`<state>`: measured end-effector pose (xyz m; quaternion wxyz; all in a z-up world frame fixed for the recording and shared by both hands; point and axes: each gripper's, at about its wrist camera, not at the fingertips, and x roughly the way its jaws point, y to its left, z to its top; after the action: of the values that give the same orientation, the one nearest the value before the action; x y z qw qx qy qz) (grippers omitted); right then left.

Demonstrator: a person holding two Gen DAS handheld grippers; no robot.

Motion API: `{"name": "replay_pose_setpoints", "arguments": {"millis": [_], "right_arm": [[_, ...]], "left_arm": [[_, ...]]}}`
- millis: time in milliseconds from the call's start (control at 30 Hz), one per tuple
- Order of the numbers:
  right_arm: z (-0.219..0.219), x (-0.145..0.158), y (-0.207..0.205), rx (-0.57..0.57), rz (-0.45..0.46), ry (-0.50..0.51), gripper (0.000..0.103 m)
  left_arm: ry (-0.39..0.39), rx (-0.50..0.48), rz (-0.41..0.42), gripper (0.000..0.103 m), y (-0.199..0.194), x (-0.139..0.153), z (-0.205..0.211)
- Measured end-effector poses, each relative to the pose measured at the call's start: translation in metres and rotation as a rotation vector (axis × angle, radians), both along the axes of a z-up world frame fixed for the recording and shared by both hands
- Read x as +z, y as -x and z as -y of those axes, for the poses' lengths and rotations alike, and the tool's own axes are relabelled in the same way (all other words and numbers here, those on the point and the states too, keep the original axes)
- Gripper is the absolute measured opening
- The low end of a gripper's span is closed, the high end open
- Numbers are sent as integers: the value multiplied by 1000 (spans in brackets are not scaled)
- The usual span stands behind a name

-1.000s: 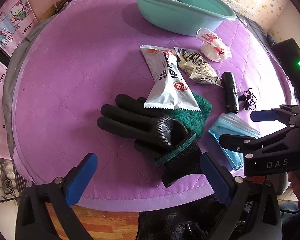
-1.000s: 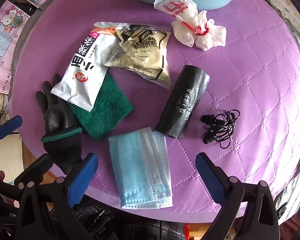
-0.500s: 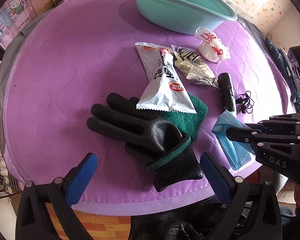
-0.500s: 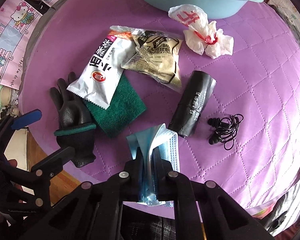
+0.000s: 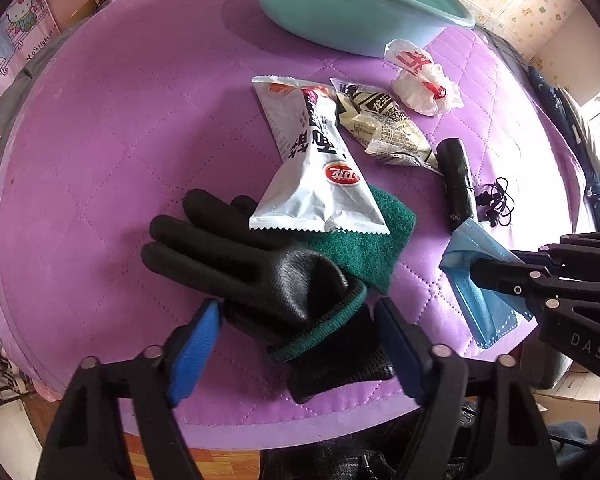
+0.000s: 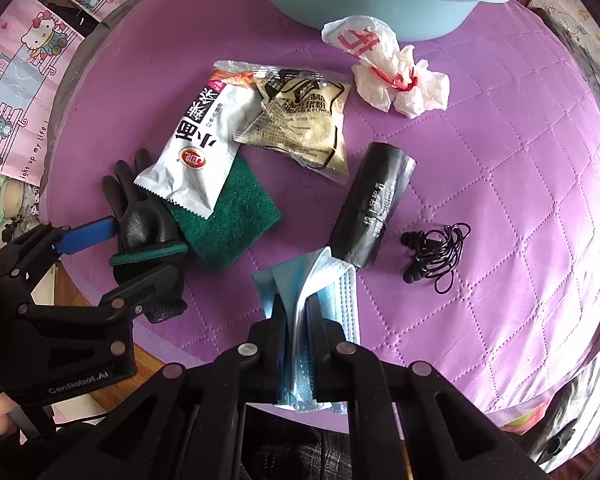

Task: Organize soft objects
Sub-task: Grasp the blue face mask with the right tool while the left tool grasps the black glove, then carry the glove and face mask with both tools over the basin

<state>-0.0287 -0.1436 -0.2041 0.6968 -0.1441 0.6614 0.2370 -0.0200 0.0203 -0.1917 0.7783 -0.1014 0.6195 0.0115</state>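
Pickup step: we pinch the blue face mask (image 6: 312, 304) in the right hand-held gripper (image 6: 298, 320), near the teal basin (image 6: 380, 4), while the left hand-held gripper (image 5: 296, 344) is closing around the black glove (image 5: 260, 276) beside it; next, carry both to the basin.

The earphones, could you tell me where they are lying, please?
Right wrist view, right of centre: the earphones lie on the purple cover, beside the black roll.

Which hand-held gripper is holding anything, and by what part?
Right hand-held gripper: blue face mask, pinched mid-body. Left hand-held gripper: closing around black glove cuff, nothing held.
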Motion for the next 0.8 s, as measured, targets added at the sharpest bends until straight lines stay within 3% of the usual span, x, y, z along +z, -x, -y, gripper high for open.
{"name": "replay_pose_setpoints", "arguments": {"millis": [33,100,300,800], "right_arm": [[1,-2,1,0,4,-2,7],[2,1,1,3,9,-7,7],[-2,12,-2,14,21,-19,7],[-9,39,-12,30,67,-31,7]], "left_arm": [[2,-4,0,60,0,0,1],[-2,-9,10,51,3,4,2],[3,-25,21,37,11,12,0],[-8,-2,71,36,28,44,-15]]}}
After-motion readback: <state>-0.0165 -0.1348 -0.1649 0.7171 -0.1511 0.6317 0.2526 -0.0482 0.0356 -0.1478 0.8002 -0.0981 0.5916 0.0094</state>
